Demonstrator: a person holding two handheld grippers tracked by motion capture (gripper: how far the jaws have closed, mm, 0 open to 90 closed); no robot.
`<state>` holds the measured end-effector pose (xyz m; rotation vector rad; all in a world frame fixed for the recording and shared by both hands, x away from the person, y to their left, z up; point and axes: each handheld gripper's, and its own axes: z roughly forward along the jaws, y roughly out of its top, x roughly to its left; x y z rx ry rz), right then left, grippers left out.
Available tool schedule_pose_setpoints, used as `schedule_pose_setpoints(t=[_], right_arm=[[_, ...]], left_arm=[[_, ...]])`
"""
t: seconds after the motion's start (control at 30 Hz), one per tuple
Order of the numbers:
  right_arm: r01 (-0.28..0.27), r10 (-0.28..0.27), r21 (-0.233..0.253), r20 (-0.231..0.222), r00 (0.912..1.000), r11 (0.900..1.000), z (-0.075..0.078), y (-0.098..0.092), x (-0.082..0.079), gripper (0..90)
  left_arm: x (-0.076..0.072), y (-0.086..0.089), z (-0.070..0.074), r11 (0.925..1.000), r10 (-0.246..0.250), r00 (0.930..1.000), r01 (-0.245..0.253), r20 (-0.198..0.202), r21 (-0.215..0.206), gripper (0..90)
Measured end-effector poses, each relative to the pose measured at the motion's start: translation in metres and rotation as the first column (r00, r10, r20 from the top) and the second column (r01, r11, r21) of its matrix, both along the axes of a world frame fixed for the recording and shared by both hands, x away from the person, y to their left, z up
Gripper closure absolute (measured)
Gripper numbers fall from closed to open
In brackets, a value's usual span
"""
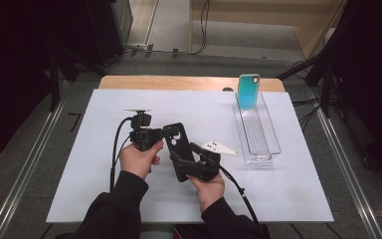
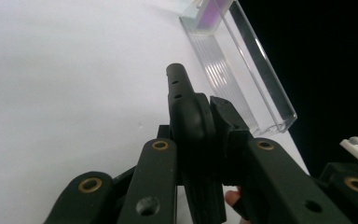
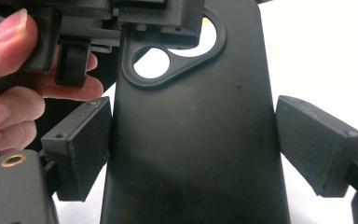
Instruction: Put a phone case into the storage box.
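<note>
A black phone case [image 1: 178, 142] with a triangular camera cut-out hangs over the middle of the white table mat [image 1: 94, 189], held between both grippers. My left gripper [image 1: 165, 135] is shut on the case's upper edge; in the left gripper view the left gripper [image 2: 196, 126] pinches the thin black case [image 2: 186, 100] edge-on. My right gripper [image 1: 183, 167] is at the case's lower half. In the right gripper view the right gripper [image 3: 200, 144] straddles the black case [image 3: 191, 84] open: the left pad [image 3: 81, 144] touches it, and a small gap remains at the right pad [image 3: 319, 142].
A long clear plastic tray [image 1: 266, 144] lies at the right of the mat, with a teal phone case [image 1: 249, 92] standing upright at its far end. The clear tray [image 2: 261, 88] runs ahead of the left gripper. Beyond the mat are the wooden table edge [image 1: 179, 82] and the floor.
</note>
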<state>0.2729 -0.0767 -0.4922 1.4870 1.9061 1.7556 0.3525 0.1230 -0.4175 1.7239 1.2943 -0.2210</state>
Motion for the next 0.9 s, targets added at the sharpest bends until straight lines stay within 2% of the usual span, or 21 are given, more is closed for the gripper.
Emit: schedule_pose_setpoints(t=[0.13, 0.3, 0.37, 0.4, 0.43, 0.5, 0.57, 0.7, 0.83, 0.9], right_arm=[[-0.009, 0.009, 0.006, -0.007, 0.9999, 1.0, -0.002, 0.002, 0.001, 11.7], [-0.019, 0.019, -0.01, 0.017, 0.9997, 1.0, 0.0, 0.001, 0.001, 11.1], [-0.036, 0.036, -0.028, 0.014, 0.9993, 0.999, 0.003, 0.0, 0.002, 10.6], [-0.048, 0.048, -0.03, 0.007, 0.9988, 0.998, 0.004, -0.001, 0.003, 8.4], [-0.061, 0.061, -0.03, 0.007, 0.9981, 0.998, 0.005, -0.001, 0.005, 1.5], [-0.073, 0.073, -0.046, -0.006, 0.9973, 0.996, 0.009, -0.002, 0.006, 0.0], [-0.101, 0.102, -0.06, -0.001, 0.9948, 0.993, 0.012, -0.002, 0.007, 0.0], [-0.138, 0.137, -0.133, -0.01, 0.9905, 0.982, 0.02, -0.002, 0.01, 0.0], [-0.169, 0.164, -0.197, -0.042, 0.9856, 0.966, 0.026, -0.007, 0.011, 0.0], [-0.189, 0.18, -0.2, -0.063, 0.9816, 0.961, 0.027, -0.011, 0.012, 0.0]], left_arm=[[-0.001, 0.0, 0.001, 0.9998, -0.013, 0.9999, 0.013, -0.006, -0.017, 81.6], [0.0, 0.003, 0.001, 0.9982, -0.016, 0.9996, 0.014, -0.025, -0.059, 81.8], [-0.001, 0.002, 0.002, 0.9981, -0.016, 0.9997, 0.015, -0.019, -0.059, 81.8], [-0.002, 0.003, 0.003, 0.998, -0.018, 0.9996, 0.017, -0.02, -0.061, 81.9], [-0.002, 0.003, 0.004, 0.9977, -0.019, 0.9997, 0.018, -0.015, -0.065, 81.9], [-0.003, 0.003, 0.006, 0.9974, -0.022, 0.9997, 0.022, -0.01, -0.068, 81.8], [-0.004, 0.003, 0.008, 0.9978, -0.021, 0.9998, 0.021, 0.005, -0.063, 81.8], [-0.006, 0.004, 0.012, 0.9986, -0.021, 0.9988, 0.023, 0.043, -0.048, 81.7], [-0.008, 0.005, 0.015, 0.9996, -0.014, 0.9955, 0.016, 0.093, -0.021, 81.7], [-0.009, 0.005, 0.015, 0.9999, -0.015, 0.9929, 0.015, 0.118, -0.003, 81.6]])
